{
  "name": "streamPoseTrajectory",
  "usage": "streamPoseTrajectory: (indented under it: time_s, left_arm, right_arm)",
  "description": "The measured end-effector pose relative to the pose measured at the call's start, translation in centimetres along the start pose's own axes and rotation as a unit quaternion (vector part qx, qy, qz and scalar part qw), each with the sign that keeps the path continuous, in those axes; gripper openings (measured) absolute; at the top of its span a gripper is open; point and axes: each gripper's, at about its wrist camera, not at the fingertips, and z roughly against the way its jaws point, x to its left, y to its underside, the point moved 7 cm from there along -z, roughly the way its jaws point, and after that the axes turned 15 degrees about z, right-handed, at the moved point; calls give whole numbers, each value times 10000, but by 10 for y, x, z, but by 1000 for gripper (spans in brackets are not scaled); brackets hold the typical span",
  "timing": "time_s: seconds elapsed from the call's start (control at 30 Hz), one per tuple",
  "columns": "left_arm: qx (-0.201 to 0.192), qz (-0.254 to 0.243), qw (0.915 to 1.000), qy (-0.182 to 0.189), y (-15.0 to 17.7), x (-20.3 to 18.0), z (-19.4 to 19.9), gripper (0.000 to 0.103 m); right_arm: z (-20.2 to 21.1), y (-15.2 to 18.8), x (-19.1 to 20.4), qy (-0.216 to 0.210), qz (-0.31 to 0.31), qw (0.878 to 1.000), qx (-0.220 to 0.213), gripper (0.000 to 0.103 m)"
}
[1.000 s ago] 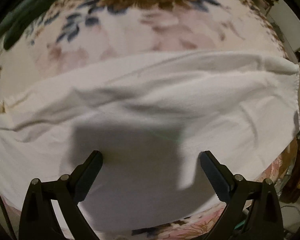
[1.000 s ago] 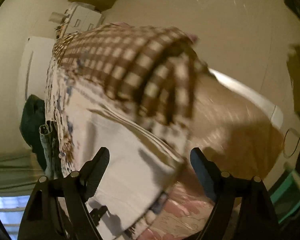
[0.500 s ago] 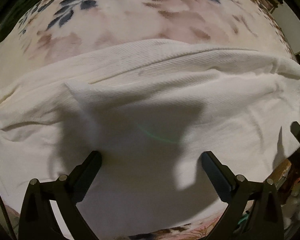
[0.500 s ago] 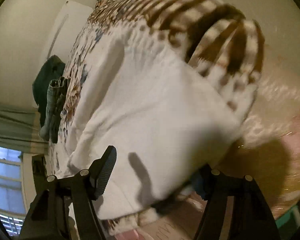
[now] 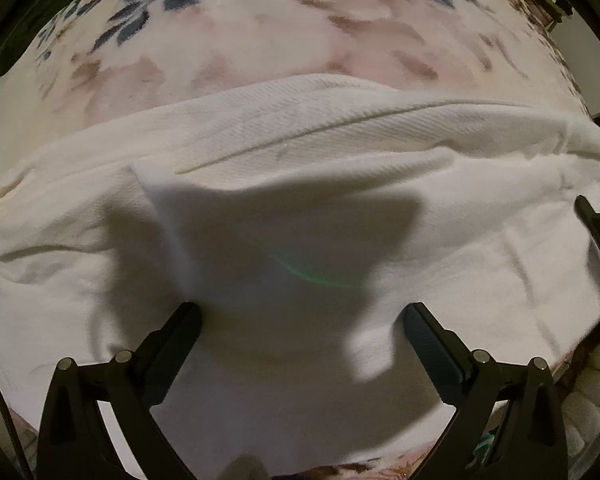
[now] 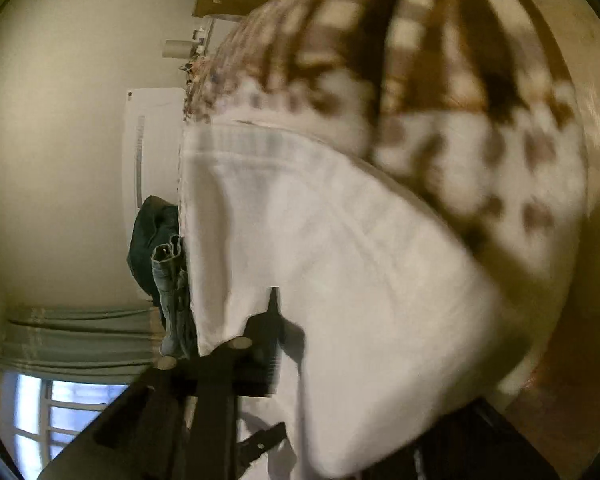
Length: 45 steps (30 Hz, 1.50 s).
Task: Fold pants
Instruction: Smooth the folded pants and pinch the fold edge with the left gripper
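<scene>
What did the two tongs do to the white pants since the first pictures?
The right tongs swung from facing the room down onto the end of the white pants, and cloth now fills the space between them; whether they are pinching it is too blurry to tell. One tip now shows at the right edge of the left view. The left tongs dipped slightly closer, open and empty as before. The pants stayed flat on the flowered blanket.

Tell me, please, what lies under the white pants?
The white pants lie on a floral blanket, which shows beyond their far edge and a little at the near edge. What is beneath their middle cannot be seen; the cloth covers it.
</scene>
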Motion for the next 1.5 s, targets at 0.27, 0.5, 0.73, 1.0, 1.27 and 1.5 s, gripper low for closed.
streamPoseTrajectory:
  time_s: [0.27, 0.5, 0.73, 1.0, 1.27, 1.5]
  left_arm:
    - [120, 695, 9956, 624, -9, 38, 47, 103]
    - [-247, 1511, 9849, 811, 9, 149, 109, 103]
    - [-418, 2469, 9663, 597, 52, 292, 128, 103]
    - [-352, 3313, 9424, 281, 89, 408, 108, 103]
    - [-642, 3305, 9368, 954, 74, 413, 124, 103]
    - [-424, 2807, 9440, 1683, 24, 367, 114, 103]
  right_arm:
    - [16, 9, 89, 383, 937, 9947, -195, 11]
    - [-1, 55, 209, 462, 1885, 9804, 336, 11]
    - [-87, 190, 311, 368, 3004, 9428, 1399, 11]
    - [-232, 385, 322, 1006, 4851, 8185, 2907, 12]
    - [-233, 408, 328, 415, 4416, 8056, 3927, 89]
    - [-169, 330, 331, 971, 3722, 8593, 3371, 89]
